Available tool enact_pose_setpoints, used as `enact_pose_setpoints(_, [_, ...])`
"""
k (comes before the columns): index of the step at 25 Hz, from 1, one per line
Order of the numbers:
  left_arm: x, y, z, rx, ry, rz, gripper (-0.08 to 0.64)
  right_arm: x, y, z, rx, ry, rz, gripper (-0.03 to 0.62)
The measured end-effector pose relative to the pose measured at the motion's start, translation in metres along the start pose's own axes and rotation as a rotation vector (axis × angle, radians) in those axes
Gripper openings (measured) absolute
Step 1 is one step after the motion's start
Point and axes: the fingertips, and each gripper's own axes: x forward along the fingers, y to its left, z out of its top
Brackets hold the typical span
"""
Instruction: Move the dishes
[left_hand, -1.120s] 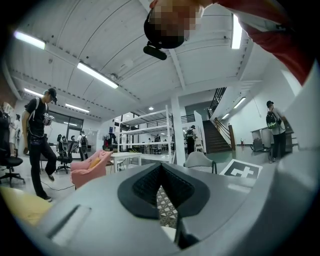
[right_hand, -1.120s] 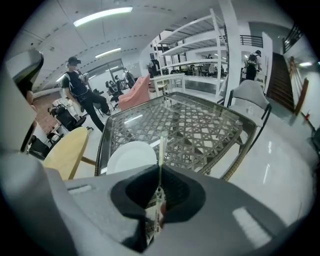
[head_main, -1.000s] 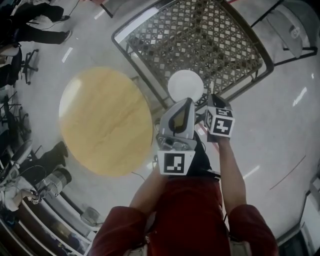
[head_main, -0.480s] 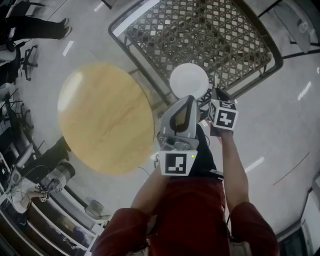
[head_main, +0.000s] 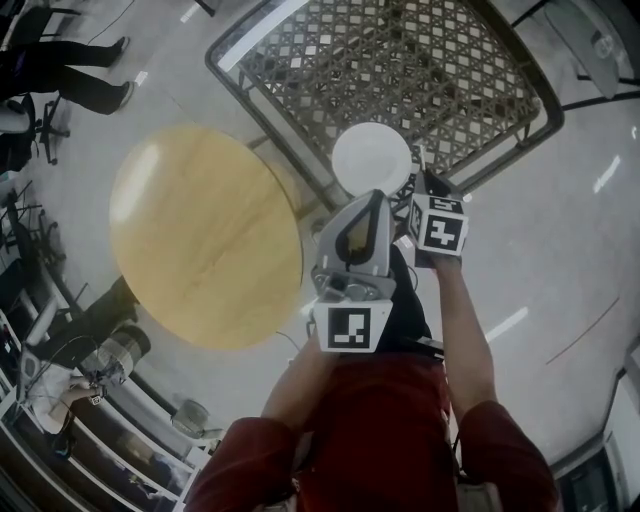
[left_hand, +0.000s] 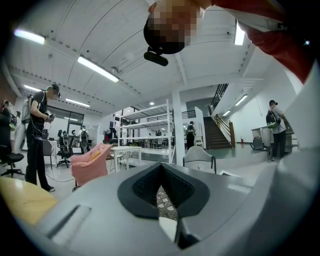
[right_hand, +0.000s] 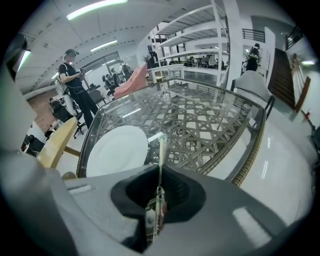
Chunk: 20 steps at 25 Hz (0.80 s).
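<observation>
Down at the near corner of the glass-topped wicker table (head_main: 400, 70) lies the white plate (head_main: 372, 158), flat on the glass and close to the dark rim. The right gripper (right_hand: 160, 167) is tilted steeply down over that corner, its jaws clamped on a thin pale strip (right_hand: 160, 150) seen edge-on; what the strip is I cannot tell. The strip's far end points at the glass just beside the plate's right edge, and whether it touches the glass is unclear. The left gripper (left_hand: 161, 170) is held about level just beside the right one, nearer the person's red shirt (head_main: 385, 430), its jaws a narrow slit apart with only lattice and a bit of white showing through. A round wooden table (head_main: 205, 235) stands just left of the wicker one, with a strip of floor between them. Past the glass top a person in dark clothes (right_hand: 75, 85) stands by office chairs, a pink seat (right_hand: 135, 75) sits near the far rim, and a grey chair (right_hand: 255, 82) stands at the right side
</observation>
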Motion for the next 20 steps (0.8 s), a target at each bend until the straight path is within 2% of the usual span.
enact_pose_setpoints(12, [-0.003,0.005,0.000,-0.006,0.006,0.016,0.008,0.000,0.003,-0.001,-0.034,-0.001,0.004,0.077])
enact_pose_setpoints(20, [-0.008,0.008,0.006,-0.005,-0.012,0.025,0.008,-0.009,0.003,0.005,-0.031,-0.026,0.003,0.080])
